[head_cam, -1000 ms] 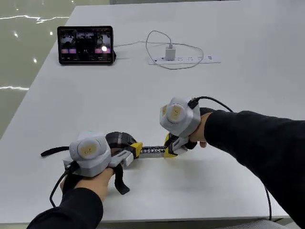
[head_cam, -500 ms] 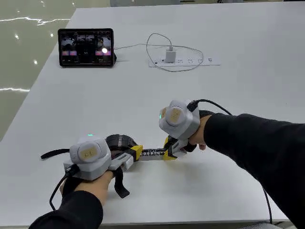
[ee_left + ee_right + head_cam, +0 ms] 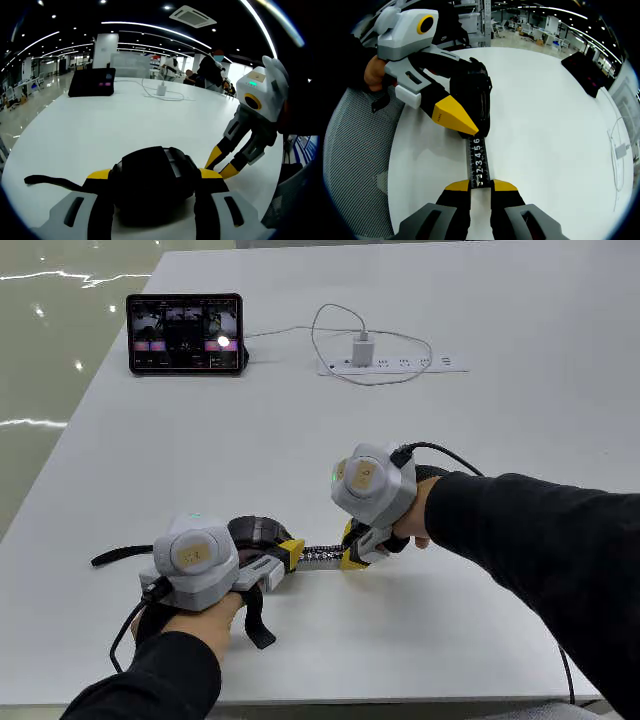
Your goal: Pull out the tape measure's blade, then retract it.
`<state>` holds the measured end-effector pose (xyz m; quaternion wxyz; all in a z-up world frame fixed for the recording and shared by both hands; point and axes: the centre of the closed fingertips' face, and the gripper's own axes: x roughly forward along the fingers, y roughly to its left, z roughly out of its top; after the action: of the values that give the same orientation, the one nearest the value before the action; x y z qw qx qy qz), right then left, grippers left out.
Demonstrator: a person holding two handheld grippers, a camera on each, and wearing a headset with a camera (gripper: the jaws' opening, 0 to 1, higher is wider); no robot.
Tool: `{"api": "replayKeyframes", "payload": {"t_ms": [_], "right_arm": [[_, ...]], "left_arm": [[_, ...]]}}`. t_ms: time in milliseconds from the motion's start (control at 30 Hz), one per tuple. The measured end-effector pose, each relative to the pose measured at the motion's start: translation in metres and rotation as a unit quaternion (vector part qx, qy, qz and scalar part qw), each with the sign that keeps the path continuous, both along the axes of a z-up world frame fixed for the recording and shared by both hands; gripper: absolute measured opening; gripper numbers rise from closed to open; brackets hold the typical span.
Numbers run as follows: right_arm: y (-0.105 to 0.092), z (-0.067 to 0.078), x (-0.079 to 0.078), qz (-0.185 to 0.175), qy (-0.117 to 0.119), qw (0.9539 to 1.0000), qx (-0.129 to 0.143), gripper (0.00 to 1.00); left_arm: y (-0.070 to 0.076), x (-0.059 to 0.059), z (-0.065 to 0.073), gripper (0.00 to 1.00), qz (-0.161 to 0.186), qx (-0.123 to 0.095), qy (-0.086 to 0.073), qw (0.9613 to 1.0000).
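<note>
White tabletop (image 3: pixel 480 440) stretches wide around the work, with a dark tablet (image 3: pixel 185 332) and a white power strip (image 3: pixel 395 364) far back. Near the front edge, the left tool (image 3: pixel 156 174) clamps its yellow-tipped jaws on either side of the black, round-bodied tape measure case (image 3: pixel 256 531), which I judge anchors it against the pull. The right tool (image 3: pixel 481 186) is pressed together on the tip of the narrow black blade with white numerals (image 3: pixel 478 161), so it can be drawn away. Only a short length shows, up to about the six, lying flat between the two tools; a black strap (image 3: pixel 118 557) trails from the case.
</note>
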<state>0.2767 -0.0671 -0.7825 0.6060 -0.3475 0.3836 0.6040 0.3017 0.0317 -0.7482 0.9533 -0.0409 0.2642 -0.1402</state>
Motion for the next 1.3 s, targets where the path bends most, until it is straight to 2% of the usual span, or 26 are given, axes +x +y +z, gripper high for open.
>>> {"api": "replayKeyframes", "payload": {"t_ms": [500,1300], "right_arm": [[0.01,0.0,0.0,-0.007,0.008,0.9998,0.016,0.11],[0.025,0.001,-0.002,-0.008,-0.005,0.9996,0.028,0.11]], "left_arm": [[0.0,-0.001,0.0,0.6,0.0,-0.01,0.0,1.0],[0.001,0.0,0.0,0.6,0.001,-0.014,0.005,0.9999]]}}
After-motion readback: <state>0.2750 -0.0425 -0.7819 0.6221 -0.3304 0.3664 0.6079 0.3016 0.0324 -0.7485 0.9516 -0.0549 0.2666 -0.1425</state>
